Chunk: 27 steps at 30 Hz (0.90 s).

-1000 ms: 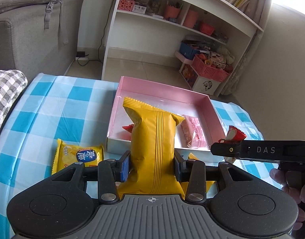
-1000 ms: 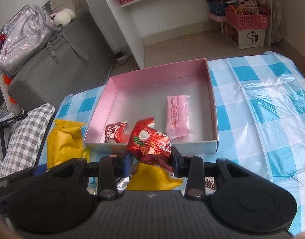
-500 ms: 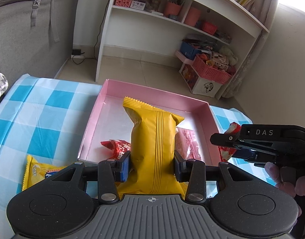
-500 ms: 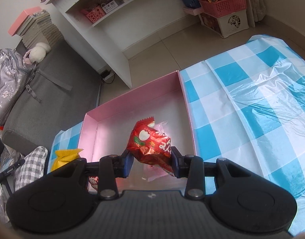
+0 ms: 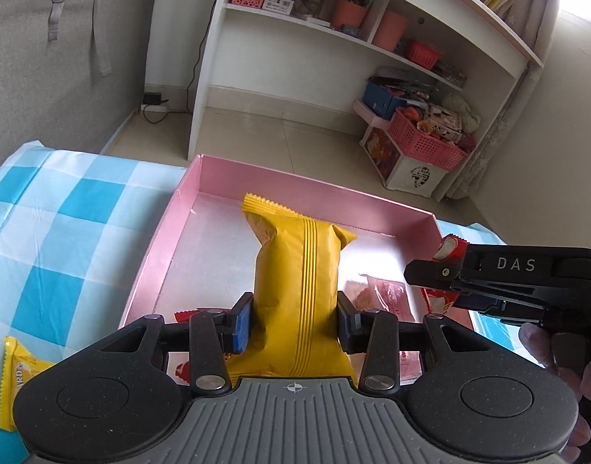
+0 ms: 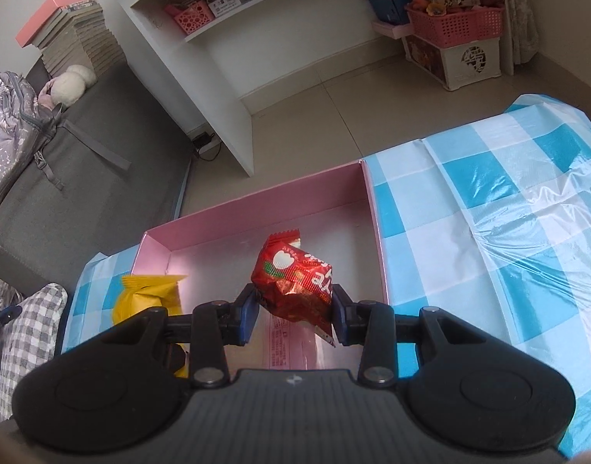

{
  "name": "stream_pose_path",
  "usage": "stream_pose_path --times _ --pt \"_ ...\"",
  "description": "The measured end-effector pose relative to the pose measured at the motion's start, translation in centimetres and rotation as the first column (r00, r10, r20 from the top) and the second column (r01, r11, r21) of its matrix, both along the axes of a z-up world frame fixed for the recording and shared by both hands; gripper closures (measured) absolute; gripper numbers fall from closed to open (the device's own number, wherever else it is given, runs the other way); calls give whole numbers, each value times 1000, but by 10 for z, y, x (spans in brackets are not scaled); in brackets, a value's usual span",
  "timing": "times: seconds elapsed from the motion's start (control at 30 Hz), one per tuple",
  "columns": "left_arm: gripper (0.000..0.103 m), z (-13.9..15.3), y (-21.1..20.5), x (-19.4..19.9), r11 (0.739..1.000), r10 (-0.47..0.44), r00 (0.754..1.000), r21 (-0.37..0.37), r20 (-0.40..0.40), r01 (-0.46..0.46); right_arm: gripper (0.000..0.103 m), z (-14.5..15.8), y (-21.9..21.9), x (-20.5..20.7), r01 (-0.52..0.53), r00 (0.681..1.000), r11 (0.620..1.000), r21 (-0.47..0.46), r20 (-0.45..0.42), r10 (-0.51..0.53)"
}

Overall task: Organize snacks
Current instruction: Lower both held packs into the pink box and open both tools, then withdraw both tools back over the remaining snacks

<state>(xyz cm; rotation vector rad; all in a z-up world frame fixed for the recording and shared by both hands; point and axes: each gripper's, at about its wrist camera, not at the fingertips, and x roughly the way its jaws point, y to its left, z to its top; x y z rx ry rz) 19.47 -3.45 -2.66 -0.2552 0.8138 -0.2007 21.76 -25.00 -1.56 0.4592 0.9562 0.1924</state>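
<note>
Left gripper (image 5: 294,323): jaws closed on yellow bag (image 5: 299,290), gripped at its lower half, bag upright, top seal pointing toward the far wall of the pink box (image 5: 314,189). Bag held above the box's near half.

Right gripper (image 6: 293,319): jaws closed on red packet (image 6: 293,284), held above the box interior, toward its right wall.

Pink box: open, shallow, on the table (image 5: 63,232) with its blue-and-white check cloth; far wall at the table's far edge.

Box contents, left wrist view: pink packet (image 5: 380,294) flat on the floor near the right wall; a red wrapper (image 5: 185,315) at the near left corner, mostly hidden behind the gripper fingers. Right wrist view shows only printed pink film (image 6: 291,344) under the held red packet; the red wrapper does not show there.

Loose item: yellow snack (image 5: 19,379) on the cloth outside the box, off its near left corner. Left wrist view only.

Cross-view: left wrist view shows the right gripper (image 5: 430,274) side-on at the box's right wall, marked DAS, red packet (image 5: 450,247) poking from the tips, and a hand (image 5: 542,352) on its grip. Right wrist view shows the yellow bag (image 6: 148,294) at the box's left wall, the left gripper itself hidden.

Room: white shelves (image 5: 372,38), pink basket (image 5: 423,141), grey sofa (image 6: 82,201), book stack (image 6: 75,27).
</note>
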Motion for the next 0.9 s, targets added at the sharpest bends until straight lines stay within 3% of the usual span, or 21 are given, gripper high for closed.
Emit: stream_pose_path --times 0.3,0.4,0.47,0.53,0.63,0.9 --pt "63 -12 -5 12 1000 19 1000 -4 -3 -19 65 -1 3 3 9 1000 1000 -3 4 -9" --pt "60 -10 -8 9 1000 14 1000 10 19 -14 55 5 1 2 30 999 999 -12 17 -30" --pt "52 -8 -9 7 1000 5 1000 18 29 -5 36 10 -3 -1 52 998 999 2 33 -52" --pt "35 -5 -10 4 1000 -1 999 30 35 0 31 15 -6 -3 62 997 998 11 39 -63" --pt "18 1 -8 -3 999 10 998 51 54 -13 21 21 -11 -8 86 996 996 12 33 -87" --pt "8 19 7 -33 999 2 999 54 51 -5 14 34 -14 -33 99 995 994 -36 -3 -99"
